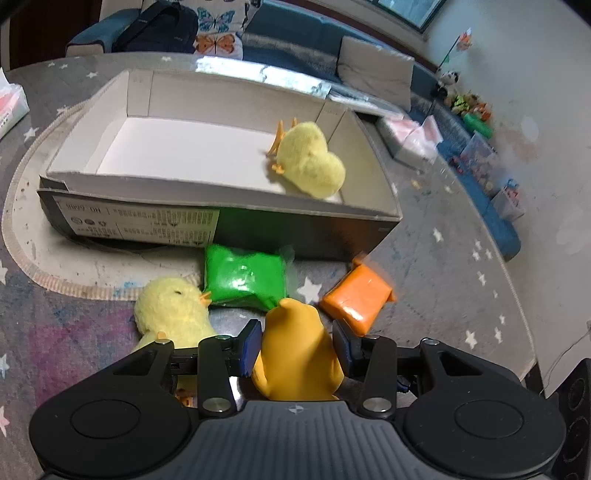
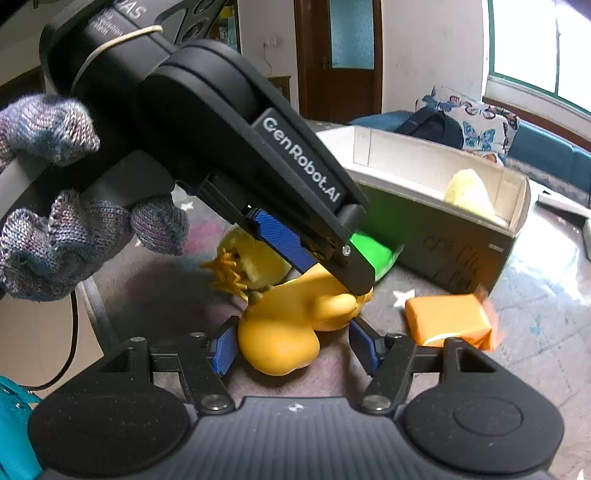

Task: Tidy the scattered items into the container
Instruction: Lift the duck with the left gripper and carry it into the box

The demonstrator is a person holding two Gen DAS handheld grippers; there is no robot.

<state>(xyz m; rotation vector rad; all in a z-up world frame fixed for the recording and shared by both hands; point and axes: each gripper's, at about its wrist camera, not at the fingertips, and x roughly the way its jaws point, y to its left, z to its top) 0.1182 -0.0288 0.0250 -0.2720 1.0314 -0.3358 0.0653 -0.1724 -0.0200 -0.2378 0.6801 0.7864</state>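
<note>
Closest to us, the left gripper [image 1: 297, 345] straddles the orange rubber duck [image 1: 295, 347], its blue pads standing just off the duck's flanks; the jaws are parted around it, not yet pressing. From the other side the right gripper [image 2: 291, 347] brackets the same duck, jaws likewise wide, with a visible gap on the right pad. We judge one grip is enough: we should let the left close gently on the body's widest part, since the rubber looks slick and rounded and could squirt out if pinched near the head. The right gripper would do better to back off and take something else.

Just beside the duck lies a plush yellow chick [image 1: 173, 314], its beak touching the green packet [image 1: 243, 277]. An orange packet [image 1: 356, 299] sits a little apart to the right. Beyond them stands the cardboard box [image 1: 221, 218], open-topped, with a second plush chick [image 1: 310, 162] already lying in its right end. The lift must clear the box's near wall before we release.

Everything rests on a grey star-patterned rug [image 1: 443, 258] on the floor. Farther off we see a blue sofa [image 1: 295, 33] with a butterfly cushion [image 1: 218, 29], and toys along the pale wall.
</note>
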